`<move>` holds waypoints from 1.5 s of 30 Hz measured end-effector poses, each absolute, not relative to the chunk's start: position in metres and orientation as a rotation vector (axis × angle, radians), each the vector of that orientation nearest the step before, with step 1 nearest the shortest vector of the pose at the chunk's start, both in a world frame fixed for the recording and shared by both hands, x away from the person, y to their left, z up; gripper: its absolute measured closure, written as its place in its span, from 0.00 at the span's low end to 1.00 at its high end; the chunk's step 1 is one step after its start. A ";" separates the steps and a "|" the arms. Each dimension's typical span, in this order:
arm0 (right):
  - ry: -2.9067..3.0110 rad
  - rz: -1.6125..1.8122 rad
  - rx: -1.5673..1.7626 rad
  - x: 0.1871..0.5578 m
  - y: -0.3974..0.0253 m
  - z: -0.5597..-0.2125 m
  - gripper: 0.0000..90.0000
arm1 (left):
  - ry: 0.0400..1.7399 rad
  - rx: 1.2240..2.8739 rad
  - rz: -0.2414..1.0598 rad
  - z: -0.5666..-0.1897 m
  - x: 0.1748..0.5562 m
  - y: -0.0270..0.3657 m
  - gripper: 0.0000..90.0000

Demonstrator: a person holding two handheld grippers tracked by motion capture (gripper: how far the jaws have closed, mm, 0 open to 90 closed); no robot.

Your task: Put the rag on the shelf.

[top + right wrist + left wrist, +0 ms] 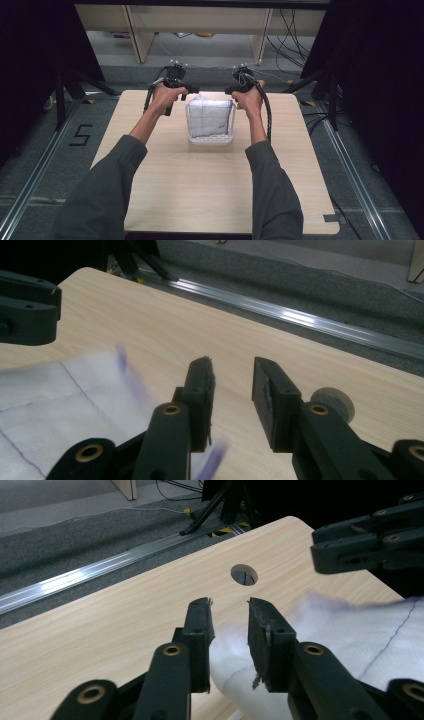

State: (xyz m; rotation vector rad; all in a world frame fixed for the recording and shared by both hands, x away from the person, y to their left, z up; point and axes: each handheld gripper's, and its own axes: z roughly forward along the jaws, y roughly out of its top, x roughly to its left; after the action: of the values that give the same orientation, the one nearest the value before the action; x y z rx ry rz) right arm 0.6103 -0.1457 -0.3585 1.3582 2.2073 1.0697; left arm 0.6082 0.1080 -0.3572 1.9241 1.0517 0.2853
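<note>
White cloth w/ purple lines (210, 118) sits in clear tub (210, 140), mid table (165, 200), far half. Left gripper (230, 611) at cloth's far left corner, jaws open, cloth edge between. Right gripper (234, 371) at far right corner, jaws open, holding nothing.

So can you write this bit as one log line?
left gripper open | right gripper open | white purple-lined cloth in clear plastic tub

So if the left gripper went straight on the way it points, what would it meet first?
Probably bare table: the open left gripper aims past the cloth edge toward the hole. Depth is unclear.
</note>
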 end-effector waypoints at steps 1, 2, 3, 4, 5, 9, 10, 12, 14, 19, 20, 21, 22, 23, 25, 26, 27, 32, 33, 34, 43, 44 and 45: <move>2.199 1.077 1.381 0.610 -0.147 -0.358 0.76 | 1.057 1.919 0.286 -0.357 0.608 0.110 0.76; 2.189 1.081 1.404 0.610 -0.148 -0.358 0.73 | 1.063 1.912 0.287 -0.357 0.608 0.112 0.75; 2.187 1.075 1.407 0.610 -0.149 -0.357 0.73 | 1.065 1.911 0.286 -0.356 0.608 0.115 0.75; 2.186 1.083 1.420 0.609 -0.150 -0.356 0.73 | 1.068 1.907 0.285 -0.355 0.608 0.117 0.74; 2.194 1.080 1.374 0.610 -0.152 -0.355 0.73 | 1.070 1.903 0.285 -0.354 0.607 0.118 0.74; 2.183 1.101 1.383 0.607 -0.155 -0.351 0.72 | 1.057 1.912 0.288 -0.351 0.604 0.123 0.71; 2.181 1.094 1.388 0.606 -0.157 -0.350 0.72 | 1.053 1.912 0.287 -0.350 0.602 0.124 0.71; 2.174 1.099 1.401 0.604 -0.159 -0.347 0.71 | 1.041 1.913 0.289 -0.349 0.598 0.126 0.71; 2.171 1.104 1.374 0.603 -0.163 -0.345 0.71 | 1.037 1.909 0.287 -0.347 0.595 0.129 0.70; 2.167 1.128 1.385 0.594 -0.168 -0.337 0.71 | 1.031 1.902 0.279 -0.344 0.587 0.136 0.68; 2.174 1.126 1.367 0.592 -0.169 -0.336 0.71 | 1.028 1.911 0.279 -0.344 0.586 0.138 0.67; 2.178 1.125 1.355 0.591 -0.169 -0.336 0.70 | 1.024 1.921 0.283 -0.344 0.585 0.140 0.66; 2.187 1.111 1.374 0.588 -0.169 -0.334 0.70 | 1.026 1.916 0.278 -0.344 0.583 0.142 0.65; 2.190 1.114 1.350 0.588 -0.171 -0.334 0.69 | 1.025 1.899 0.273 -0.343 0.582 0.145 0.64; 2.191 1.131 1.343 0.585 -0.173 -0.335 0.68 | 1.026 1.886 0.271 -0.342 0.579 0.147 0.63; 2.196 1.132 1.370 0.583 -0.172 -0.334 0.68 | 1.018 1.904 0.281 -0.342 0.578 0.149 0.63; 2.190 1.144 1.339 0.583 -0.174 -0.335 0.67 | 1.017 1.905 0.277 -0.342 0.575 0.150 0.61; 2.187 1.167 1.362 0.573 -0.177 -0.330 0.62 | 0.994 1.914 0.259 -0.343 0.564 0.150 0.52; 2.192 1.159 1.365 0.572 -0.178 -0.329 0.60 | 0.989 1.927 0.257 -0.342 0.562 0.152 0.51; 2.180 1.167 1.334 0.571 -0.179 -0.329 0.60 | 0.993 1.912 0.258 -0.343 0.560 0.152 0.49; 2.149 1.219 1.355 0.554 -0.186 -0.328 0.54 | 0.981 1.915 0.253 -0.347 0.541 0.159 0.41; 2.147 1.226 1.345 0.553 -0.186 -0.329 0.53 | 0.981 1.912 0.258 -0.348 0.538 0.159 0.41; 2.148 1.233 1.332 0.551 -0.187 -0.330 0.53 | 0.977 1.917 0.256 -0.349 0.535 0.160 0.41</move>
State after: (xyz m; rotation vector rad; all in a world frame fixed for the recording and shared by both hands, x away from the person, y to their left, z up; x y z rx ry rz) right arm 0.5511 -0.1872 -0.3295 1.3320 2.1478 1.2329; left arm 0.5348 0.1597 -0.3486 1.9167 0.9768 0.2557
